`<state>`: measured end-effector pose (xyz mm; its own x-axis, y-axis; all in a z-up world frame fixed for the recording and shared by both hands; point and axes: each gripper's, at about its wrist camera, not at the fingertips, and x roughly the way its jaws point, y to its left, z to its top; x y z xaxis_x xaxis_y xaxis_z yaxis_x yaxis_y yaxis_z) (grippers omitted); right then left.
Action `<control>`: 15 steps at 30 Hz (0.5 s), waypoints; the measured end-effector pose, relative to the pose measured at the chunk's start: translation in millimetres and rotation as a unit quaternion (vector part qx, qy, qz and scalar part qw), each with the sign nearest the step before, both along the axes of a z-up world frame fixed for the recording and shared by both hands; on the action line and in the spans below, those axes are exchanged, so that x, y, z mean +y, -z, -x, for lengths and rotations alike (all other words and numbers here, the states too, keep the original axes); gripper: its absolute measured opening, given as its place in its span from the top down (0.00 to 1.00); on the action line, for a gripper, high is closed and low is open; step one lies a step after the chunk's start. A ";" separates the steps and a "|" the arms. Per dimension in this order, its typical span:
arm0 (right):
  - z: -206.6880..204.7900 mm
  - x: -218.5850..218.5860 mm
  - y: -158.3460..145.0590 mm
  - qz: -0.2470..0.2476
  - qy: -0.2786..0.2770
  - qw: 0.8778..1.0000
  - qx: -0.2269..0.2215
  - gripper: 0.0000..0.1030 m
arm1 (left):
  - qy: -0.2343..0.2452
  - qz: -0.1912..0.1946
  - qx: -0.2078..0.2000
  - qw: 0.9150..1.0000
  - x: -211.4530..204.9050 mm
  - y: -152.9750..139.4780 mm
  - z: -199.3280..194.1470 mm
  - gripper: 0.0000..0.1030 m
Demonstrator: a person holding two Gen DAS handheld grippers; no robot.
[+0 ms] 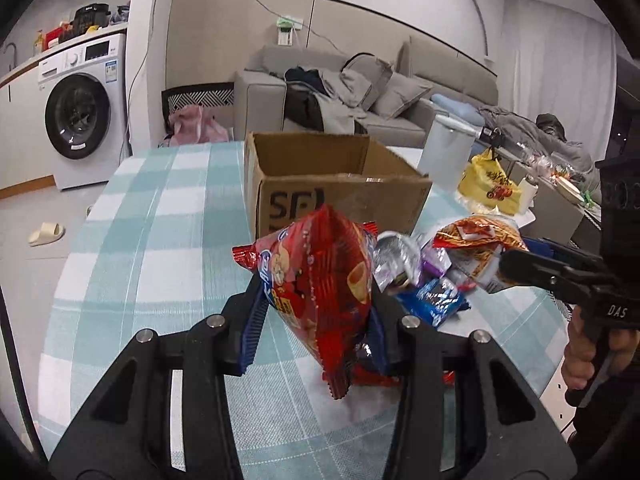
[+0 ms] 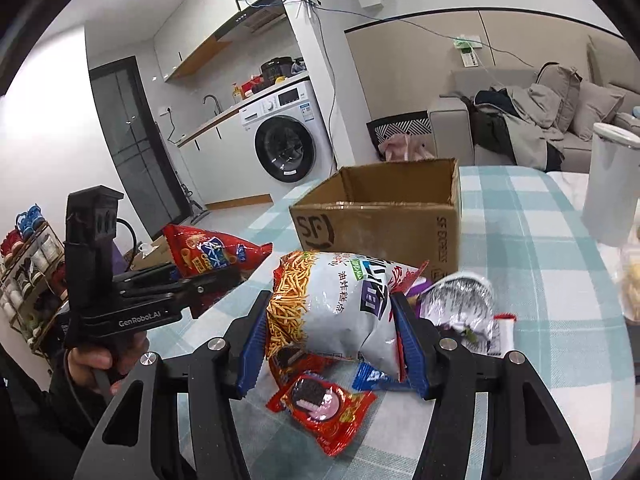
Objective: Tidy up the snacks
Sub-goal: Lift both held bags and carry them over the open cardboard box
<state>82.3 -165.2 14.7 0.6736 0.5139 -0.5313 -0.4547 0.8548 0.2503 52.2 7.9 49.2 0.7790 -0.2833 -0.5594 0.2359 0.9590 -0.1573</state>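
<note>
My left gripper [image 1: 316,312] is shut on a red snack bag [image 1: 320,288] and holds it above the checked tablecloth; the same bag shows in the right wrist view [image 2: 212,254]. My right gripper [image 2: 332,336] is shut on a white bag of fried noodle sticks [image 2: 340,304], seen in the left wrist view too [image 1: 476,248]. An open cardboard box [image 1: 340,184] stands behind the snacks [image 2: 380,216]. A red cookie packet [image 2: 320,404], a blue packet [image 1: 434,300] and a silver foil wrapper [image 2: 464,300] lie on the table.
A white cylinder bin [image 2: 612,184] stands at the table's right edge. A yellow plastic bag [image 1: 490,184] sits beyond the table. A washing machine [image 1: 84,112] and a grey sofa [image 1: 360,92] are in the background. The tablecloth [image 1: 160,240] spreads left of the box.
</note>
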 end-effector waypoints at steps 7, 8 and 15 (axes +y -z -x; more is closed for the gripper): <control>-9.0 -2.5 -18.0 0.000 0.012 1.000 -0.013 0.43 | -0.001 0.017 -0.019 1.000 -0.8 -24.7 -2.8 0.60; -10.6 -2.1 -20.0 0.002 0.015 1.000 -0.015 0.43 | -0.002 0.018 -0.021 1.000 -0.9 -27.7 -5.4 0.60; -32.9 -8.2 -29.4 -0.004 0.041 0.999 -0.019 0.43 | -0.009 0.021 -0.030 0.999 -2.5 -40.8 -33.5 0.60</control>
